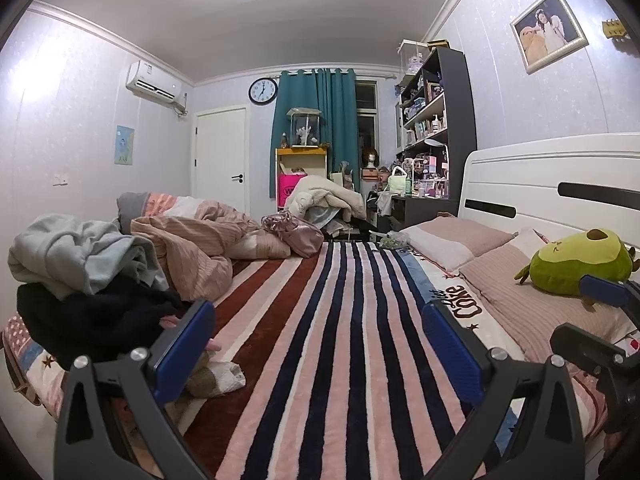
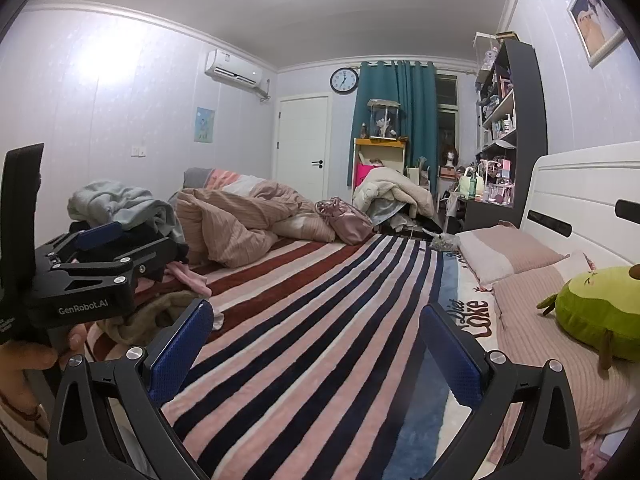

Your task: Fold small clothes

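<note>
Left gripper (image 1: 318,344): jaws wide, empty.
Right gripper (image 2: 316,344): jaws wide, empty.
Clothes pile (image 1: 88,276): one heap, left on striped bed (image 1: 320,320).
Pillows (image 1: 452,240): two.
Plush toy (image 1: 580,264): one.

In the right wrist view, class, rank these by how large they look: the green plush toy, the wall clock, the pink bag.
1. green plush toy, though nearness to the camera inflates it
2. pink bag
3. wall clock
</note>
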The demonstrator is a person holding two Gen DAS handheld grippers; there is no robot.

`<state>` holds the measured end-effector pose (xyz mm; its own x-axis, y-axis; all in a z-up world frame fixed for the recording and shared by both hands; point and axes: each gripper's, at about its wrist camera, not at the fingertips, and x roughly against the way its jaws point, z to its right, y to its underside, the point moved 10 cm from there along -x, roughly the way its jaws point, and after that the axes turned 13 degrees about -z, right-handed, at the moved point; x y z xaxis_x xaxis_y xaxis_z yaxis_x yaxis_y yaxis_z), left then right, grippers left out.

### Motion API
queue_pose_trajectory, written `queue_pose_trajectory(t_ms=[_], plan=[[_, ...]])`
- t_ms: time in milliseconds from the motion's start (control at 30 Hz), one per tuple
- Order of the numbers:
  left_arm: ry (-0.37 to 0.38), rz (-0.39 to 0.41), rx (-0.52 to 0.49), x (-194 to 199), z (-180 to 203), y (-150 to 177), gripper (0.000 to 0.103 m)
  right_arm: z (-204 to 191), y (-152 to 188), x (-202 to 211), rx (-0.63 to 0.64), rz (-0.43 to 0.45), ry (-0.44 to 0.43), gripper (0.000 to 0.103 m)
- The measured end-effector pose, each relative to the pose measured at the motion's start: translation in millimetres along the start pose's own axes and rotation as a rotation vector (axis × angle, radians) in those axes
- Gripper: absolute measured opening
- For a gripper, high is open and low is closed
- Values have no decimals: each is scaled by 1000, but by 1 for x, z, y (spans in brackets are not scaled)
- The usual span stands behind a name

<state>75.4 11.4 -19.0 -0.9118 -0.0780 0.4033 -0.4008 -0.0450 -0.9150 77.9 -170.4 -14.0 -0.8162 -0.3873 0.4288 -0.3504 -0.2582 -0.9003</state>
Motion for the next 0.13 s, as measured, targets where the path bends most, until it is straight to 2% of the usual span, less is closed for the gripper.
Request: queue_pose_trajectory(t_ms=[133], plan=[[21,-7,-5,-2,3,1,102,0,-1,0,-9,2,2,103]])
